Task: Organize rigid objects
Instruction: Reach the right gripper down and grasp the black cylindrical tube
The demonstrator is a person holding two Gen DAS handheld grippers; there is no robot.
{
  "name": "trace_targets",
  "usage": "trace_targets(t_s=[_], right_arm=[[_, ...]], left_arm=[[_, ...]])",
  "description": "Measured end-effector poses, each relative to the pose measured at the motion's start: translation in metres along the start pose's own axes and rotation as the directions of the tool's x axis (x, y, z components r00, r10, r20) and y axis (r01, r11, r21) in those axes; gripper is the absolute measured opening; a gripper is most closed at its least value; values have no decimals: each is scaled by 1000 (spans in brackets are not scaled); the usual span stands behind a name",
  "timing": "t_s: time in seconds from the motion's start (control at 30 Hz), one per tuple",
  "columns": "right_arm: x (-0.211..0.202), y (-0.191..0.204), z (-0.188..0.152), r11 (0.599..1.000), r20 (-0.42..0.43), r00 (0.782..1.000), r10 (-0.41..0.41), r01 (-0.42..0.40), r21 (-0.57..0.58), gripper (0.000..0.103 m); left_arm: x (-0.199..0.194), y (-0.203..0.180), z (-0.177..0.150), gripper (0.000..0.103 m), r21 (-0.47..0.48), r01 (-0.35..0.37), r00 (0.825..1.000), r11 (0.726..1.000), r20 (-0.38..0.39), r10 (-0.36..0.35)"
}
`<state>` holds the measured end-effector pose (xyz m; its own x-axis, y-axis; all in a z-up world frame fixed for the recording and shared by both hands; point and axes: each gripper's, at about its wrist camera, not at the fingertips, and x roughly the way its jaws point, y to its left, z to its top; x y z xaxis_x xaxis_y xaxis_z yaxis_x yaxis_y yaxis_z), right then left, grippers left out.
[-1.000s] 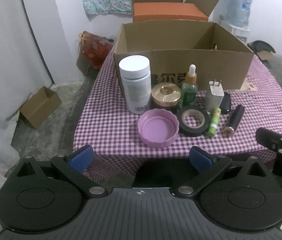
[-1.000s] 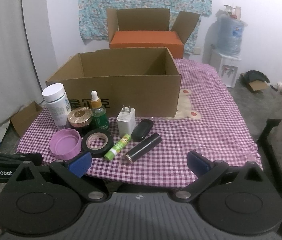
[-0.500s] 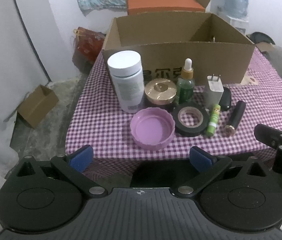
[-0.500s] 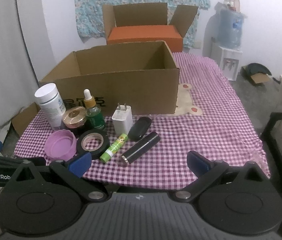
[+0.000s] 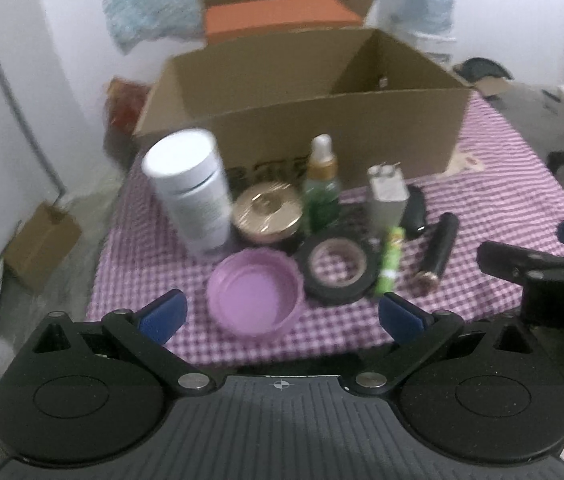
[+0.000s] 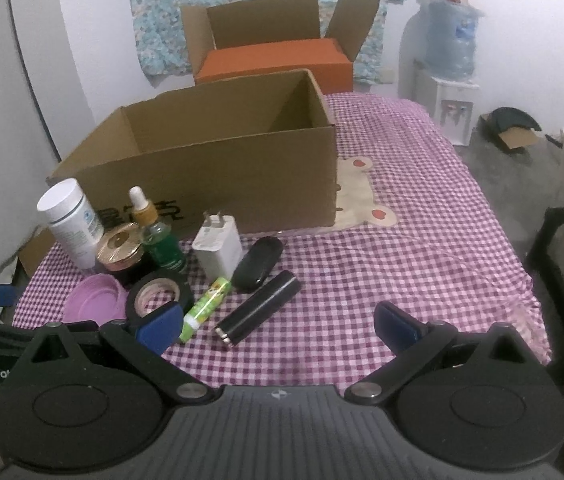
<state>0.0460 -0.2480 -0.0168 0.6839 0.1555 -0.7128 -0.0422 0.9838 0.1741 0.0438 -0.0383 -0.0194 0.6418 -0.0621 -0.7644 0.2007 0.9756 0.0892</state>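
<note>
Hovering at the table's near edge, the left gripper and right gripper both gape wide, empty, near the purple lid.

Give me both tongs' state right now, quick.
Left tongs: open, holding nothing.
Right tongs: open, holding nothing.

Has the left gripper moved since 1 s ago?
Yes. The left gripper has come forward toward the table: the purple lid and the cardboard box sit lower and larger in its view. Jaws open, holding nothing.
</note>
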Motion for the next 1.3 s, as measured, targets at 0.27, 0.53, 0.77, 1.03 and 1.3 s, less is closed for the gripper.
trace_targets(t_s=[0.27, 0.53, 0.77, 1.03, 1.3], right_arm=[[8, -39, 2, 992, 7, 999, 46, -46, 113, 99], [34, -52, 10, 973, -38, 988, 152, -143, 181, 84], [67, -59, 12, 927, -111, 951, 287, -247, 281, 66], [87, -64, 12, 898, -140, 929, 343, -281, 337, 53], [97, -63, 21, 900, -164, 920, 356, -290, 325, 39]], left_arm=[[6, -17, 3, 101, 70, 228, 968, 971, 92, -234], [25, -50, 20, 73, 198, 327, 941, 924, 23, -338], [44, -77, 23, 57, 294, 340, 938, 893, -34, -346], [70, -86, 27, 30, 289, 335, 942, 897, -121, -313], [82, -93, 34, 29, 291, 324, 945, 900, -139, -296]])
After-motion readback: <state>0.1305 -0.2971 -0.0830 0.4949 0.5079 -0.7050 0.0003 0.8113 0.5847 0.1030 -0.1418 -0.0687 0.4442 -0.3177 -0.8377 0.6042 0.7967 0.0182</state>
